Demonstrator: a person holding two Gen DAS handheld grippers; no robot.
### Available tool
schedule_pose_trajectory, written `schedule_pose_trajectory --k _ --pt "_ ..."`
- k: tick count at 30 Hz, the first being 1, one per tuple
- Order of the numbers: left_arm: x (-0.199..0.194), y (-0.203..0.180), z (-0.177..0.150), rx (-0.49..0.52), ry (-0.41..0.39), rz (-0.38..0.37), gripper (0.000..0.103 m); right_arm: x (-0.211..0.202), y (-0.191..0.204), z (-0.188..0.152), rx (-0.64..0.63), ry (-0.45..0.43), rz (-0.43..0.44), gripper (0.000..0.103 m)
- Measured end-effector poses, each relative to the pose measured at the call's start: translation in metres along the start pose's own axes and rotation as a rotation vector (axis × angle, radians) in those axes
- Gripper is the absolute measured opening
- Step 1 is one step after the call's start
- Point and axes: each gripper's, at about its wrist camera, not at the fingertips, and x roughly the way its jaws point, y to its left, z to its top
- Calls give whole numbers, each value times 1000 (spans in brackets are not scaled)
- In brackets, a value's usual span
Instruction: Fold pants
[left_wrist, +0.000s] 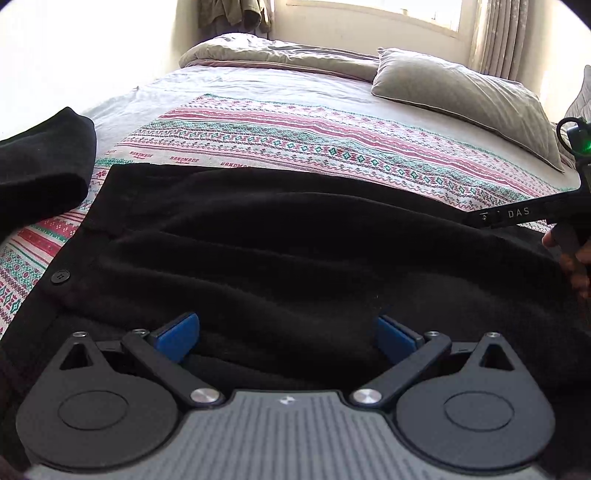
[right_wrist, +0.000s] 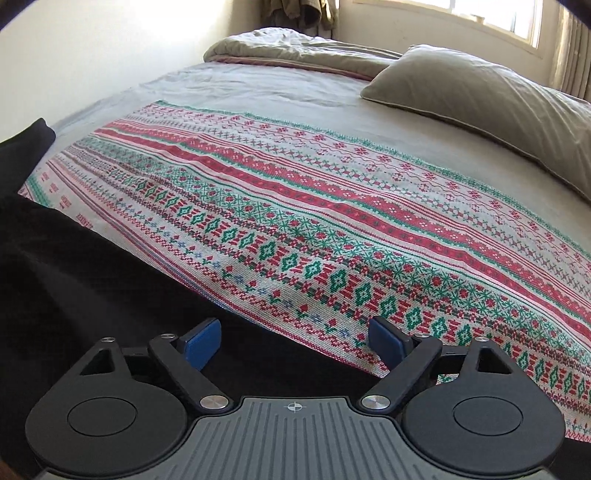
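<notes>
Pants: one black pair (left_wrist: 295, 251) on bed (right_wrist: 258, 85), right end cut off | pillows: one (left_wrist: 465, 96) | left tongs (left_wrist: 288, 338), right tongs (right_wrist: 294, 339): both released, clasping nothing

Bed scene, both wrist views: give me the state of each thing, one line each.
Black pants: spread flat across the patterned blanket, button showing.
Patterned blanket: laid flat over the bed.
Pillow: lying on the sheet, untouched.
Left claw: open above the pants.
Right claw: open at the pants' edge, pads clear.
</notes>
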Motion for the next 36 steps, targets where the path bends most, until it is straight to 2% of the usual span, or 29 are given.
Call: schedule_pose_trajectory --k 1,3,6,11,16,20,23,26,29,33,36 --pt "0 1 0 -1 1 -1 103 -2 2 1 2 -3 18 64" --pt "1 1 1 -4 5 0 103 -5 7 1 4 -4 46 21" --pt "0 1 1 -4 9 -3 103 -9 24 2 -32 -9 2 2" --pt "-3 7 2 -47 19 -36 103 -50 48 3 -54 -102 -90 0" --pt "-15 16 2 -119 21 -144 103 -124 82 -6 -116 -212 -110 0" --pt "-28 21 -3 -181 18 -305 103 -180 114 -40 -186 -267 -82 0" --pt "-40 23 -13 -208 0 -367 103 -204 139 -78 -237 -271 -52 0" --pt "-51 24 -25 -219 -15 -388 103 -211 159 -117 -259 -232 -13 0" --pt "-57 25 -33 -213 -13 -412 103 -201 174 -150 -285 -183 -3 0" --pt "-56 19 -38 -204 11 -429 103 -174 172 -174 -228 -113 17 0" --pt "-50 13 -38 -206 33 -428 100 -162 164 -185 -167 -119 38 0"
